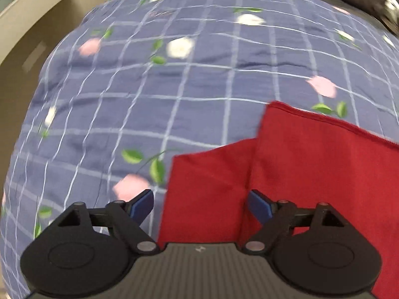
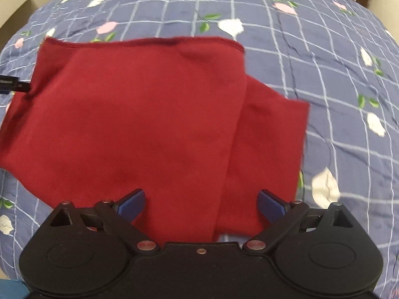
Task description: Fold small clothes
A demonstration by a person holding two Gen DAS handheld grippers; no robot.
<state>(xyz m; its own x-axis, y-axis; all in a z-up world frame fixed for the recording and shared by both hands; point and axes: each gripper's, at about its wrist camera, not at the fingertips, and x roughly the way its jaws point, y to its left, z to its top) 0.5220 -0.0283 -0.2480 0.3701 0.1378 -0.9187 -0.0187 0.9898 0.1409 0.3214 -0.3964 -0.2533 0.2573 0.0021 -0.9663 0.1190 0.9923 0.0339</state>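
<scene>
Left wrist view: my left fingers [image 1: 200,205] stand wide apart, blue pads [image 1: 142,205] clear of everything, nothing held. Below them lies the red garment [image 1: 311,164], spread on the bed sheet [image 1: 149,87], which is blue with a white grid and printed flowers. The garment fills the lower right of the view; one folded layer overlaps another, and its outer corner sits just below the gap between my fingers. A beige wall [image 1: 30,25] shows at upper left. The picture is blurred.

Right wrist view: my right fingers [image 2: 202,206] are likewise spread wide and empty, pads above the cloth without pinching it. The red garment [image 2: 137,114] lies flat on the bed sheet [image 2: 336,74], hemmed edge at the top, a narrower flap projecting to the right from under the main panel. A dark object [image 2: 11,84] touches the garment's left edge; what it is I cannot tell.
</scene>
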